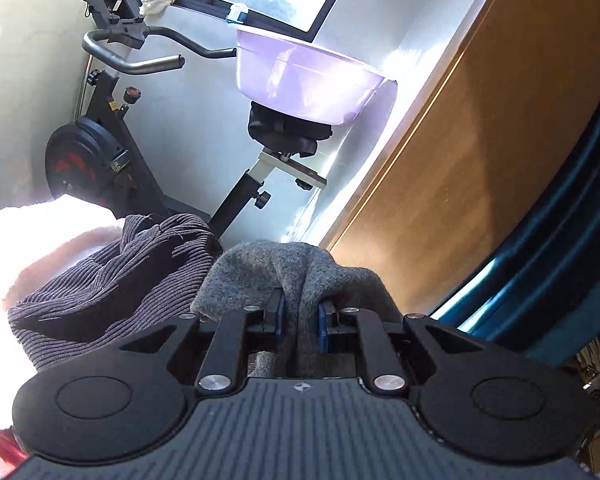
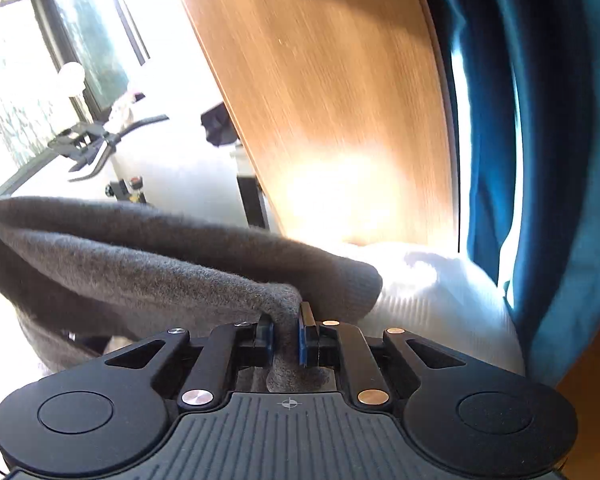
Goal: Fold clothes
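My left gripper (image 1: 301,307) is shut on a fold of a grey fleece garment (image 1: 260,268), which bunches up over the blue pads. A dark ribbed knit garment (image 1: 112,276) lies crumpled to its left on white bedding (image 1: 32,232). My right gripper (image 2: 286,322) is shut on an edge of the same grey fleece garment (image 2: 140,256), which stretches in a thick folded band to the left. Both grippers hold the cloth lifted.
An exercise bike (image 1: 112,92) stands by the window, with a lilac plastic basin (image 1: 304,80) on its saddle. A wooden panel (image 1: 480,152) and a teal curtain (image 2: 540,120) are on the right. A white pillow (image 2: 432,292) lies ahead of the right gripper.
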Available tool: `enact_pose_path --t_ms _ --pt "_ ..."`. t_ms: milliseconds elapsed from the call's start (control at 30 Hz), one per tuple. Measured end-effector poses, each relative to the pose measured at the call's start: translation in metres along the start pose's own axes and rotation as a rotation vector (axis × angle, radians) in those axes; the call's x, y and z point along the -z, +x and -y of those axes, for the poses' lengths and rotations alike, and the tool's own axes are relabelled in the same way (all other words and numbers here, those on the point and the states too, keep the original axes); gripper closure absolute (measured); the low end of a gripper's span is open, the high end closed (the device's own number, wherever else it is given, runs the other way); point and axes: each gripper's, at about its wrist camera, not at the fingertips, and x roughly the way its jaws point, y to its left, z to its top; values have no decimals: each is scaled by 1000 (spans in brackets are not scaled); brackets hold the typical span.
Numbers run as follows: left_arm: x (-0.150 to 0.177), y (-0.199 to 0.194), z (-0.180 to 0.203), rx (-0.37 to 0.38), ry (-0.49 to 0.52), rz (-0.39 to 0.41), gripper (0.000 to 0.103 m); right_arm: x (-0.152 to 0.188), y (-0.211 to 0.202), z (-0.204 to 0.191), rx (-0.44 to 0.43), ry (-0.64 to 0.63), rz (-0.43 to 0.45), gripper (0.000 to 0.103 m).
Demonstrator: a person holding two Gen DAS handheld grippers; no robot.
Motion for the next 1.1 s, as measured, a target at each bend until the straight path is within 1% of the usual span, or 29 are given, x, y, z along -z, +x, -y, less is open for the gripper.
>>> enact_pose_path --t_ms 33,67,133,233,267,367,433,467,500,567,667,700,733,833,867,900,933,967,1000,1033,1067,1100 --pt "5 0 -7 -6 -14 -23 87 -4 -5 -4 8 -23 25 93" --pt "12 2 -14 -14 -29 -47 87 -7 -5 -4 16 -39 24 93" --pt "29 10 -26 -32 -52 -98 87 -9 4 1 29 -43 -31 93" --pt "54 23 -38 -57 -65 -163 86 5 11 4 60 5 -146 93" --pt "61 26 -39 -58 -63 -177 84 11 14 6 74 20 -178 93" --pt "76 31 -48 -21 -91 -207 81 32 19 12 115 71 -247 93" --pt "79 31 -51 -2 -98 -206 81 37 17 17 118 114 -261 93" --pt "78 30 -51 7 -91 -203 83 39 17 18 113 137 -262 93" --pt "76 27 -47 22 -62 -197 83 39 16 18 109 149 -256 93" --pt "66 20 -36 55 1 -198 85 30 9 12 88 125 -203 94" --pt "50 6 -30 189 4 -187 85 9 -12 0 40 73 -69 94" --pt "45 2 -33 226 -16 -171 85 2 -19 -4 30 57 -25 94" --pt "41 -1 -36 253 -33 -155 85 -2 -20 -4 31 50 -5 94" --pt "32 6 -45 219 -57 -113 85 -11 -13 -1 54 44 -3 94" --pt "31 14 -50 188 -64 -112 84 -12 -7 1 60 40 -4 94" --pt "31 28 -56 149 -75 -123 82 -12 1 2 66 33 -7 90" --pt "33 42 -62 98 -83 -143 80 -11 11 3 74 25 -16 81" --pt "34 54 -68 52 -89 -164 75 -7 21 3 83 14 -29 70" --pt "36 64 -73 20 -92 -185 69 -4 28 2 95 7 -46 66" --pt "38 73 -77 -13 -94 -207 57 0 32 0 107 2 -66 61" --pt "40 82 -82 -45 -96 -228 44 4 37 -1 120 -2 -87 58" --pt "41 89 -86 -67 -99 -243 41 8 41 -3 133 -6 -107 57"
